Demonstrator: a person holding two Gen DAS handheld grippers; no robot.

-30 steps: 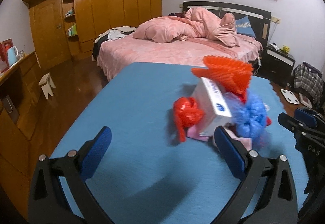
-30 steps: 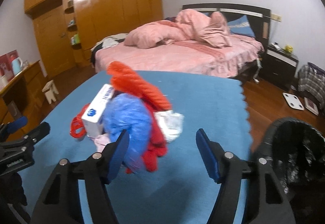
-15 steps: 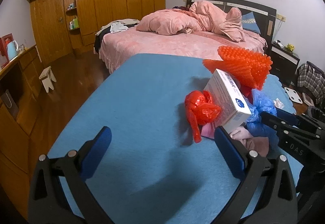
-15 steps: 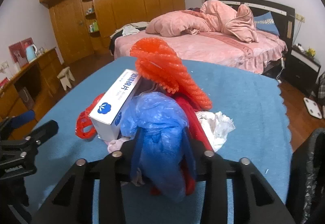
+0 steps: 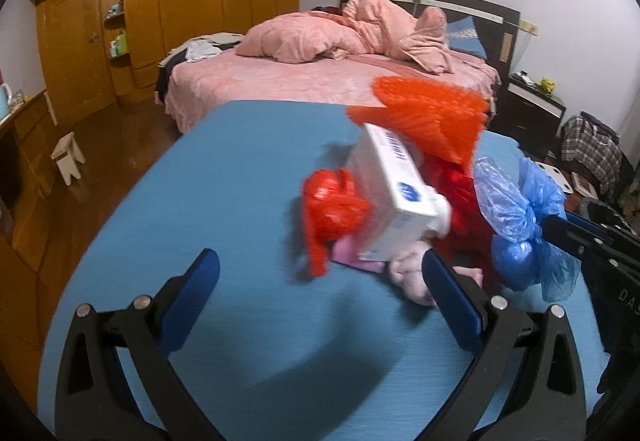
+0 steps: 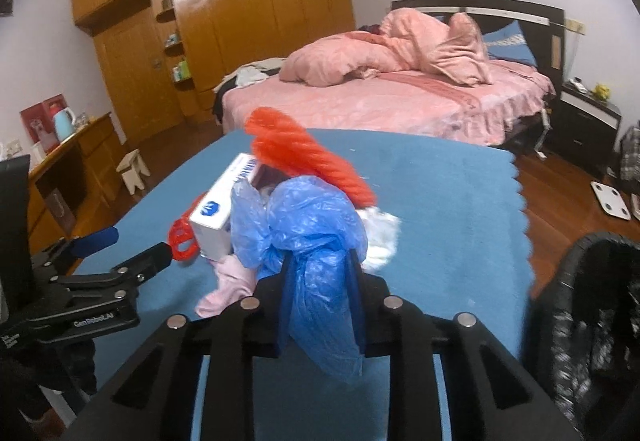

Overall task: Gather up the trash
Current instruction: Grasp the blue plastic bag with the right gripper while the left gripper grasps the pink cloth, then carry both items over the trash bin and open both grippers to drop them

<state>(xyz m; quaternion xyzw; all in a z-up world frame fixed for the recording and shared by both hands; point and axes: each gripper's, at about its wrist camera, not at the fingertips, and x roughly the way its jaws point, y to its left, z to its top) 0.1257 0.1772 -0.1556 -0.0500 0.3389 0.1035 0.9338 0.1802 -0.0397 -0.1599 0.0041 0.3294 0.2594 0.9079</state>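
Note:
A trash pile lies on the blue tablecloth (image 5: 224,177): a white box (image 5: 396,197), an orange foam net (image 5: 432,117), a knotted red bag (image 5: 332,209), pink cloth (image 5: 408,269) and white tissue (image 6: 380,233). My right gripper (image 6: 320,261) has its jaws closing on a crumpled blue plastic bag (image 6: 312,225), and the pads press its lower part. The same bag (image 5: 516,217) hangs from that gripper (image 5: 580,237) to the right of the pile. My left gripper (image 5: 320,273) stands open just before the red bag, with nothing in it.
A black bin (image 6: 592,313) lined with a dark bag stands off the table's right edge. Beyond the table are a pink bed (image 6: 380,101), a wooden wardrobe (image 6: 240,21), a small stool (image 6: 134,169) and a bathroom scale (image 6: 610,199) on the floor.
The right gripper's jaws went from wide apart to clamped on the blue bag, which now sits clear of the pile. The left gripper came closer to the pile and lower.

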